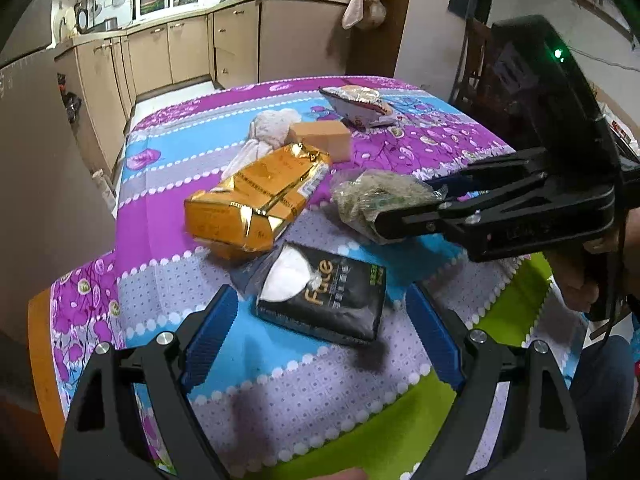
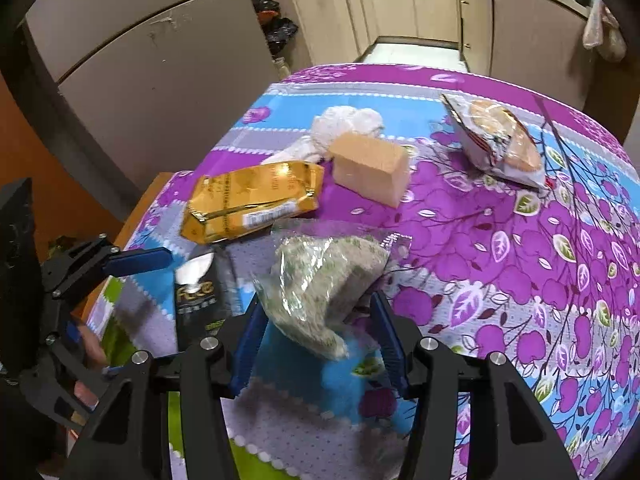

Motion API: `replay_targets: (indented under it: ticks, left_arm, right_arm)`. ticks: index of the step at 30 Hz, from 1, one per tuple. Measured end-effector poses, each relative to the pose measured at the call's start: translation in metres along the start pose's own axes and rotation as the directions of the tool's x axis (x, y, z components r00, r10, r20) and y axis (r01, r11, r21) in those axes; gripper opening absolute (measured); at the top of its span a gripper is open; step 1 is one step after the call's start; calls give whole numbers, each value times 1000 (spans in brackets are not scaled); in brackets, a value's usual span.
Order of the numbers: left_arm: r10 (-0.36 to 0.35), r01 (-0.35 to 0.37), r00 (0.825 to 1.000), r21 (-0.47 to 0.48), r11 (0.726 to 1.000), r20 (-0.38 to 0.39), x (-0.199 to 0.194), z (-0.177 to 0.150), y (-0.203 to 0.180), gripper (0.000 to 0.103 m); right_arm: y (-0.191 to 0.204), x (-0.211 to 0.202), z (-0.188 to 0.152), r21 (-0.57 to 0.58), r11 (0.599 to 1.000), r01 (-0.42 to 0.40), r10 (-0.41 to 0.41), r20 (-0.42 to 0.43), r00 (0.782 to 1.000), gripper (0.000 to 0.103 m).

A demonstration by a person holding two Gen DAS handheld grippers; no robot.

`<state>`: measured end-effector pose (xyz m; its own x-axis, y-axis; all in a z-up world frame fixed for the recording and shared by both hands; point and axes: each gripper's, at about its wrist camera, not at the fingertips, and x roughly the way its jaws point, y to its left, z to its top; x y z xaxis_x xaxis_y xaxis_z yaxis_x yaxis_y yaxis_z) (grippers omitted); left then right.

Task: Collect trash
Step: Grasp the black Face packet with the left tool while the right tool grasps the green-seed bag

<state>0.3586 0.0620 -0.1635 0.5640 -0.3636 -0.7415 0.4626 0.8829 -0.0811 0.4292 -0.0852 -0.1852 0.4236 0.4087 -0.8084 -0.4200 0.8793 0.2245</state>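
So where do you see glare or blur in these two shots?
Left wrist view: glare on the crinkled gold foil packet, edges bowed by the fisheye. Right wrist view: motion blur smears the black tissue pack and the left gripper.

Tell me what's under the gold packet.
The gold packet lies tilted, its near end propped on a partly hidden orange box. Behind its far end sits crumpled white tissue. The rest underneath is covered.
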Motion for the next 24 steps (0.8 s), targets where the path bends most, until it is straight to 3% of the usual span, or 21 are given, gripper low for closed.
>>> replay_targets:
  ticks: [5,9,11,24]
  left_arm:
    - [-12,12,1000,-10,1000,-10,8,2,2,83]
    - [-11,12,1000,34,999,-22,13,1,-7,78]
    - [-24,25,999,31,999,-25,15,2,-8,66]
    - [-31,31,999,-30,999,-13,-2,-13,0,55]
  right_arm:
    - [-1,-4,1,-2,1000,-7,7,15,1000,67]
    - [-6,-13,4,7,1000,-6,5,32,999,68]
    - [-7,-16,4,9,1000,-8,8,35,999,68]
    - [14,-6,11,-20,999,35,-35,25,999,68]
